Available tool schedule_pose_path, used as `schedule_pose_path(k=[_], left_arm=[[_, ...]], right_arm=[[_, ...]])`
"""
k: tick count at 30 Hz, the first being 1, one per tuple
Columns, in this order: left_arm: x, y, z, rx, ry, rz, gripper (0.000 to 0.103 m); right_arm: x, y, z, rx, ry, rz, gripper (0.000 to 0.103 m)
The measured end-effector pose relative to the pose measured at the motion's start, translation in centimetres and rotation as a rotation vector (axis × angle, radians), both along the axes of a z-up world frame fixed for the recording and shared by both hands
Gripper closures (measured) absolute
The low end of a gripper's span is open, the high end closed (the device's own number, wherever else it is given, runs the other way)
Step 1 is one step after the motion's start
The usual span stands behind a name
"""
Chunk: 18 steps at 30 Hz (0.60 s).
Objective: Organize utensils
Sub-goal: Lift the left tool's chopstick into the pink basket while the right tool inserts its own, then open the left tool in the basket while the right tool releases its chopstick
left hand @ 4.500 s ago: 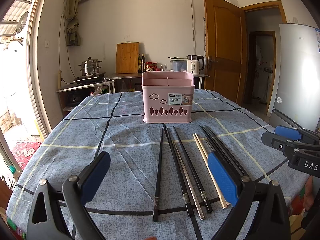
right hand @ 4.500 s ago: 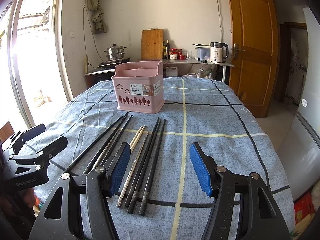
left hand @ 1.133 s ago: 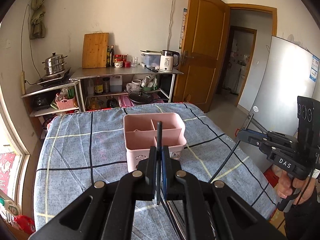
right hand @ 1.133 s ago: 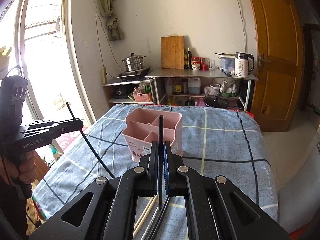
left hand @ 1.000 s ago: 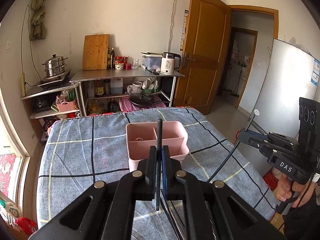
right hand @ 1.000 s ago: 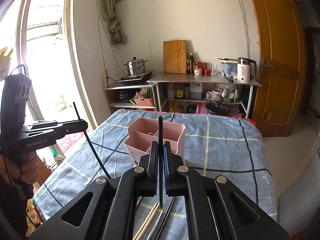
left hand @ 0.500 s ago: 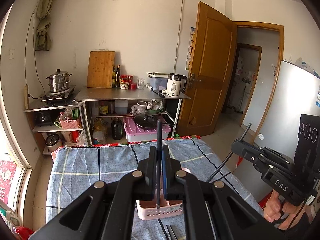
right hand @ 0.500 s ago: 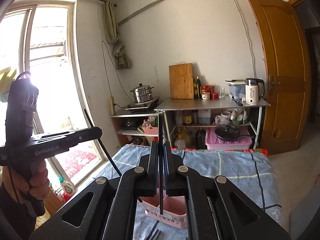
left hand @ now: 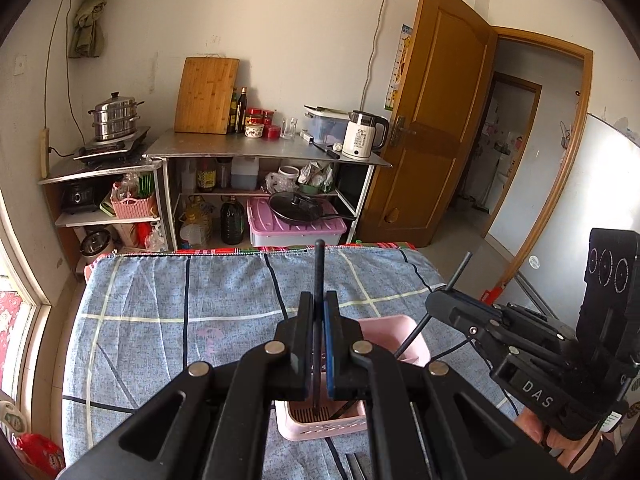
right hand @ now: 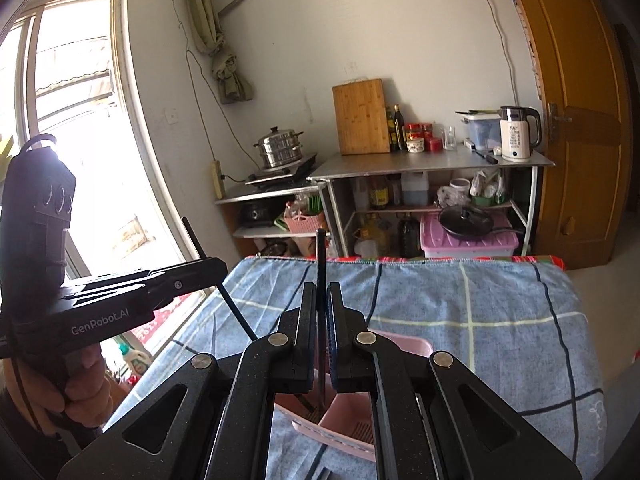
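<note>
Overhead, you hold both grippers tipped downward above the tabletop (left hand: 168,304), which is draped in a blue checked cloth, with a metal kitchen shelf (left hand: 260,156) and a wooden door (left hand: 432,120) against the far wall. Your left gripper (left hand: 319,344) has its fingers closed tight on a black chopstick (left hand: 319,280) that stands nearly upright between the blue pads, its lower tip hanging over the slotted floor of the pink utensil basket (left hand: 404,336). Your right gripper (right hand: 321,340) likewise has its fingers clamped on a second black chopstick (right hand: 321,264), also close to vertical, its lower end over an open compartment of the same basket; which compartment cannot be told from either view. In the left wrist view the right gripper comes in from the right edge, your hand (left hand: 536,428) wrapped around its handle and its chopstick slanting down to the basket's rim. In the right wrist view the left gripper comes in from the left edge in front of a bright window (right hand: 80,120), its chopstick angled the same way. More chopsticks (left hand: 356,466) lie on the cloth just on the near side of the basket, largely hidden behind the gripper bodies. A bamboo cutting board (left hand: 208,96), a steel steamer pot (left hand: 114,120) and a white kettle (left hand: 364,136) sit on the shelf.
</note>
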State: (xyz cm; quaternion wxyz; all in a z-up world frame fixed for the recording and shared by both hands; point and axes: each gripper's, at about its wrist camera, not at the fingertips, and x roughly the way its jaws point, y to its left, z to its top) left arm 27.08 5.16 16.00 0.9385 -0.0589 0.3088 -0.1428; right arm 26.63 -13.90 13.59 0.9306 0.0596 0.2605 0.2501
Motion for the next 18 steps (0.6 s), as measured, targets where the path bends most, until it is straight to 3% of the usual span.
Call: schedule_pose_path(k=[6, 10, 18], left_arm=[[0.2, 0.5, -1.2, -0.008, 0.015, 0.022, 0.096], [-0.3, 1.1, -1.1, -0.032, -0.009, 0.04, 0.074], [-3.9, 2.3, 0.5, -0.035, -0.096, 0.088, 0.069]], right_arm=[[0.9, -0.1, -1.7, -0.015, 0.06, 0.014, 0.098], [0.6, -0.4, -1.5, -0.019, 0.059, 0.01, 0.093], [-1.8, -2.0, 0.7, -0.015, -0.002, -0.01, 0.086]])
